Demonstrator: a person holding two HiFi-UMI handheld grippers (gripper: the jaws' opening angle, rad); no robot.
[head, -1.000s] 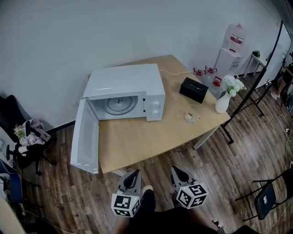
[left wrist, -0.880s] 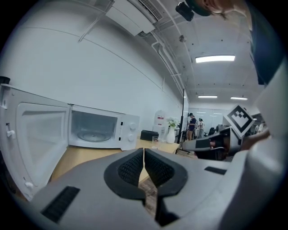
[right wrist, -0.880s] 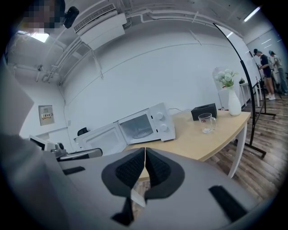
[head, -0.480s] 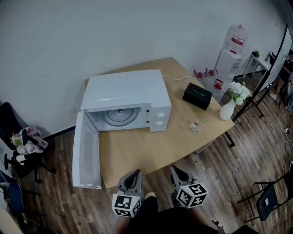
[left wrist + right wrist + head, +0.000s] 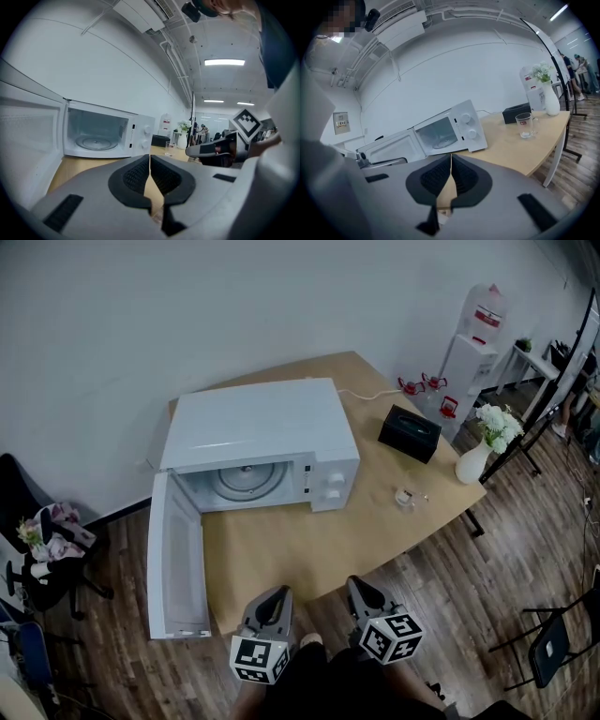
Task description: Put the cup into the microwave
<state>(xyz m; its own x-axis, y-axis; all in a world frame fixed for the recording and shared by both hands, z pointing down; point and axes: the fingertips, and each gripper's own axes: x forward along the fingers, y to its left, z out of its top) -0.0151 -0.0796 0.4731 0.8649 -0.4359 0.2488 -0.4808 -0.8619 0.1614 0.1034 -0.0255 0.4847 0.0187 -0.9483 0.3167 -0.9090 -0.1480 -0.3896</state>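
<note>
A dark wooden floor [image 5: 450, 596] runs under everything, and a light wooden table [image 5: 309, 540] stands on it against the white wall [image 5: 187, 306]. A white microwave [image 5: 258, 423] sits on the left part of the table. Its door [image 5: 175, 568] is swung wide open to the left, past the table's edge, so the round glass plate [image 5: 242, 481] inside is in plain sight, with nothing on it. A white water dispenser [image 5: 473, 343] stands on the floor beyond the table's far right corner, and a black office chair [image 5: 37, 549] with some things piled on it sits off to the left. The two grippers are low in the head view, side by side near the table's near edge and above the floor, both pointing toward the table. The left gripper [image 5: 149, 161] has its jaws closed together with nothing between them, and the right gripper [image 5: 451, 159] is the same, pads meeting on nothing. A black box [image 5: 409, 433] lies on the table to the right of the microwave. A white vase [image 5: 472, 463] of white flowers stands at the right end. The cup [image 5: 405, 498], clear glass with a handle, stands upright on the table between the microwave and the vase, apart from both, well away from either gripper.
</note>
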